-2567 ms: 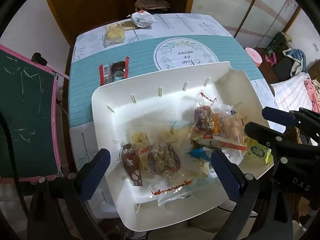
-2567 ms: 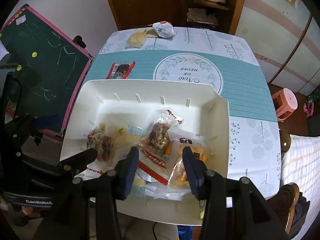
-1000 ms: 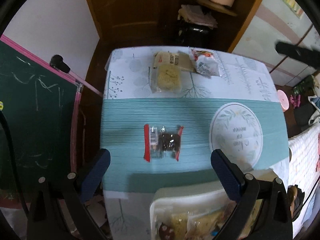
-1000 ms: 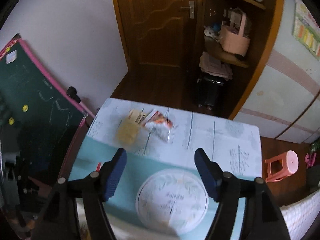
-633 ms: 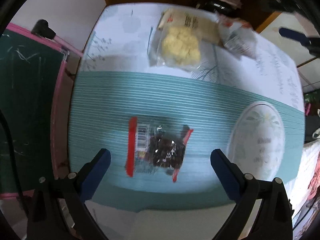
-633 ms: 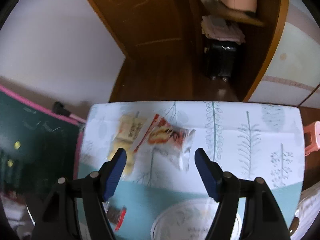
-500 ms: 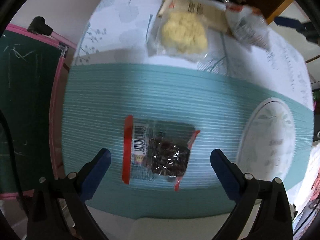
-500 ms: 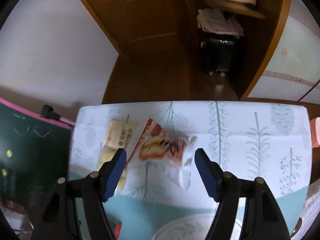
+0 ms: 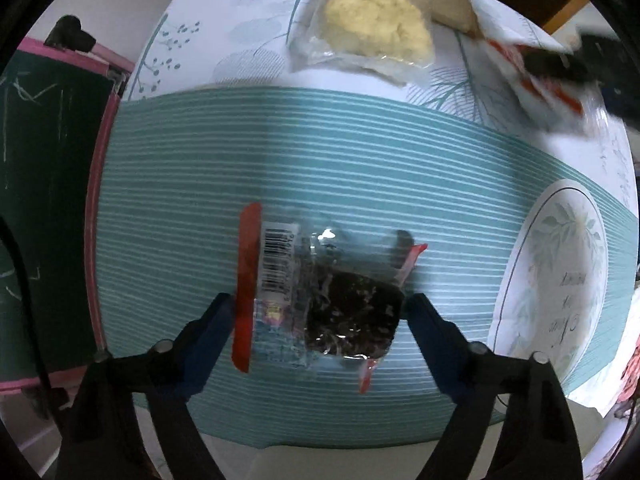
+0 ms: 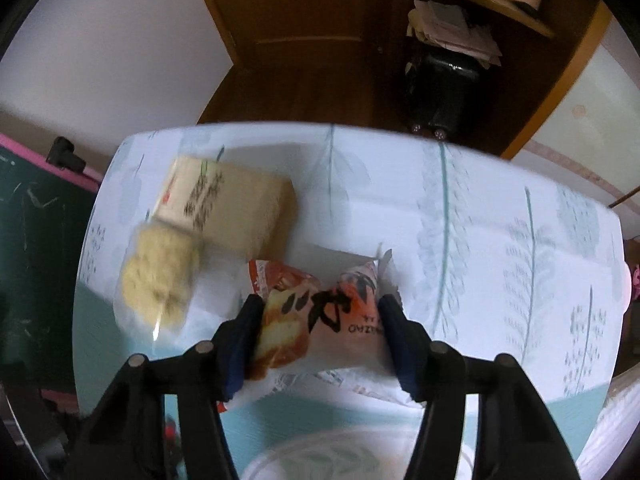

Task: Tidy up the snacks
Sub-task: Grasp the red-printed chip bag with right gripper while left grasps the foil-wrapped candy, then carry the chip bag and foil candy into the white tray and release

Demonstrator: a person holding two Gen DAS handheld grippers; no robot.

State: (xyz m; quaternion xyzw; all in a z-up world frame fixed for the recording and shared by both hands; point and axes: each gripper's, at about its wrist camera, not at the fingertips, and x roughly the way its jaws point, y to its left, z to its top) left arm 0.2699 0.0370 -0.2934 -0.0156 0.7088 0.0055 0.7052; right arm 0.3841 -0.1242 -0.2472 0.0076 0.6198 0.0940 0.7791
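A clear snack packet with red ends and dark contents [image 9: 320, 300] lies on the teal striped runner. My left gripper [image 9: 320, 312] is open, its blue fingers either side of the packet, touching or nearly touching its ends. An orange-and-white snack bag [image 10: 320, 320] lies on the white leaf-print cloth. My right gripper [image 10: 320, 316] is open with its fingers flanking that bag closely. The bag and the right gripper also show blurred at the top right of the left wrist view [image 9: 540, 92].
A clear bag of yellow crumbly snack [image 9: 376, 36] and a tan flat box [image 10: 232, 204] lie at the table's far end. A green chalkboard with pink frame [image 9: 44, 200] stands left of the table. A round leaf emblem [image 9: 560, 272] is on the runner at right.
Both grippers left the white tray of snacks and moved forward and down. The left now straddles the red-ended packet; the right now straddles the orange-and-white bag. Both jaws have narrowed.
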